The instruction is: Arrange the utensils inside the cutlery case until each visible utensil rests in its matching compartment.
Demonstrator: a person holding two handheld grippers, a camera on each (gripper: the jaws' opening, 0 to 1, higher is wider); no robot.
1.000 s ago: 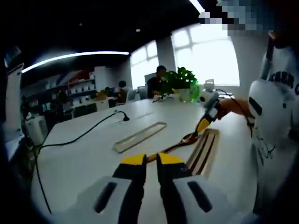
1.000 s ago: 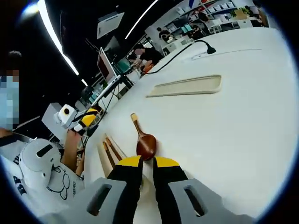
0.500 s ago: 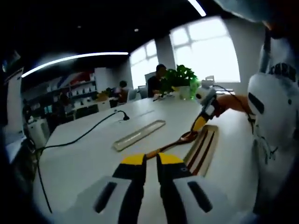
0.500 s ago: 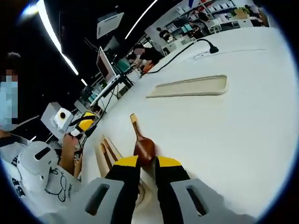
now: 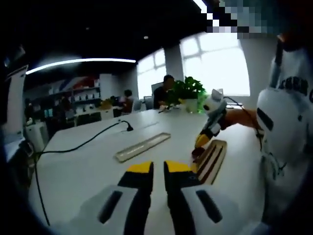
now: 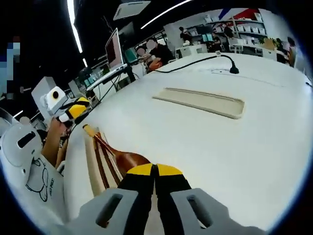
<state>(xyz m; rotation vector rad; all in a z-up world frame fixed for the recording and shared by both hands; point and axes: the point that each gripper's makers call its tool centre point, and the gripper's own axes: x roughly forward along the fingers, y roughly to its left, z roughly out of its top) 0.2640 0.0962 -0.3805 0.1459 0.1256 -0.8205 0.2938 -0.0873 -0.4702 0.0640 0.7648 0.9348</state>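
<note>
Spoon held over the cutlery case

The right gripper point(image 6: 155, 171) pinches the wooden spoon point(image 6: 128, 159) above the cutlery case point(image 6: 91, 164), beside the chopsticks point(image 6: 100, 161). The left gripper point(image 5: 152, 168) is slightly parted, holding nothing. Case lid point(image 6: 201, 101) and black cable point(image 5: 78, 145) lie apart on the white table point(image 6: 234, 147)

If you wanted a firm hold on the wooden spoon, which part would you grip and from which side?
Grip the slim handle of the wooden spoon, not the rounded bowl, which offers no flat faces. The handle slants across the cutlery case with its tip raised, so come from above and close across its width. The right hand-held gripper sits at the bowl end; the left hand-held gripper is nearer the tip.
</note>
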